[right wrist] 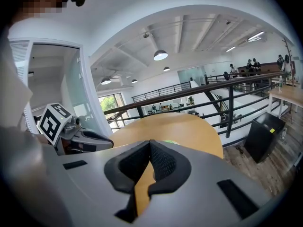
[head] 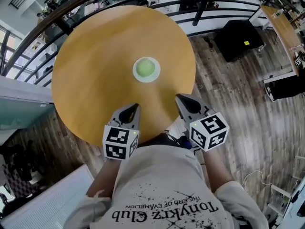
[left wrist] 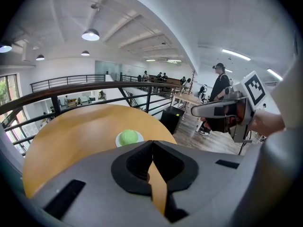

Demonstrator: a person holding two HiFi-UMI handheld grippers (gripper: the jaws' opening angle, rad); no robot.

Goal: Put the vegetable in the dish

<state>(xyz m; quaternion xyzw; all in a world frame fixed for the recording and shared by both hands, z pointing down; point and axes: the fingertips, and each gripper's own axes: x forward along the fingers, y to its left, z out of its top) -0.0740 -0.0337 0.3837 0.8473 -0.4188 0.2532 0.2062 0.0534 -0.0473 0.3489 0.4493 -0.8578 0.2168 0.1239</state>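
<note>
left gripper [head: 133, 108], risk: its jaws are pressed together with nothing between them, and it is poised over the near rim of the table [head: 90, 66]. In my judgement, a push forward with the jaws closed like this would shove the dish instead of taking hold of anything.
vegetable [head: 145, 68], risk: it is round and pale green and already sits in the dish, so the task looks done. It appears free to roll, so a knock to the dish's rim could send it out onto the wood.
dish [head: 135, 73], risk: it is small, white and shallow, and stands near the middle of the table. It probably slides easily on the smooth top if either gripper brushes it.
right gripper [head: 182, 100], risk: its jaws are also closed and empty, and it hangs over the near rim beside the other gripper. A careless swing toward the centre would bring the same trouble from this side.
vegetable from left fingers: it lies ahead and well apart from them, with bare wood between. In the left gripper view it shows just left of the closed tips [left wrist: 152, 143].
vegetable from right fingers: it lies ahead and to the left, well apart. In the right gripper view only a green sliver [right wrist: 166, 142] peeks over the closed jaws, so nothing is touching it.
</note>
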